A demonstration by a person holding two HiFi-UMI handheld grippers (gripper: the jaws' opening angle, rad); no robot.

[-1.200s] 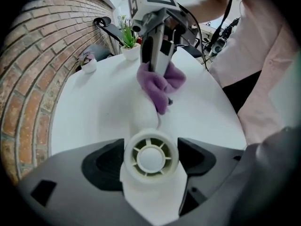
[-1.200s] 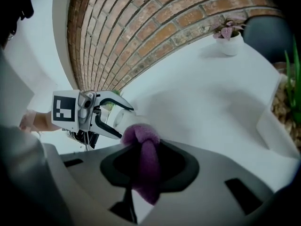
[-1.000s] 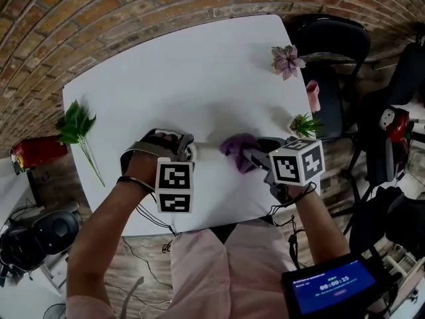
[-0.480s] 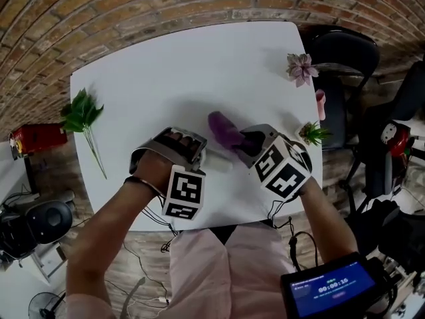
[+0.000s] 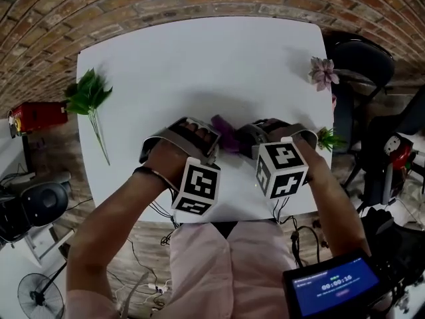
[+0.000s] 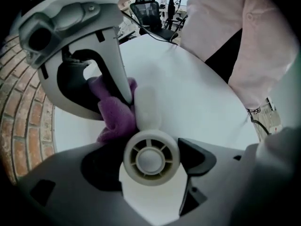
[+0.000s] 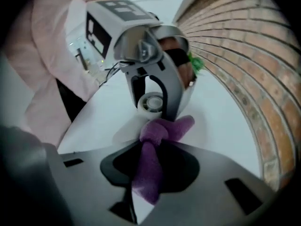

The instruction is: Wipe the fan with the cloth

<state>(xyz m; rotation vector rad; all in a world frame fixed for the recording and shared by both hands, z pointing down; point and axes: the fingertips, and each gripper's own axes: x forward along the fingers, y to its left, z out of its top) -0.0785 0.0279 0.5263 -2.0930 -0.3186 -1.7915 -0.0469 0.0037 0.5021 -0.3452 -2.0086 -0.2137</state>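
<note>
My left gripper (image 5: 211,151) is shut on a small white fan (image 6: 150,158), holding it by the round hub between its jaws, with one blade (image 6: 146,108) pointing away. My right gripper (image 5: 242,142) is shut on a purple cloth (image 7: 149,169). The cloth's (image 6: 114,118) bunched end presses against that blade, just in front of the hub (image 7: 152,102). The two grippers face each other tip to tip above the near half of the white table (image 5: 199,65). From the head view only the cloth (image 5: 224,133) shows between them; the fan is hidden.
A green leafy sprig (image 5: 86,100) lies at the table's left edge. A pink succulent (image 5: 323,72) and a small green plant (image 5: 327,138) sit along the right edge. A black chair (image 5: 358,55) stands past the right side. A timer screen (image 5: 335,288) is at lower right.
The right gripper has swung the cloth left and closed in on the left gripper. The cloth now touches the fan, where a second ago a gap separated them.
</note>
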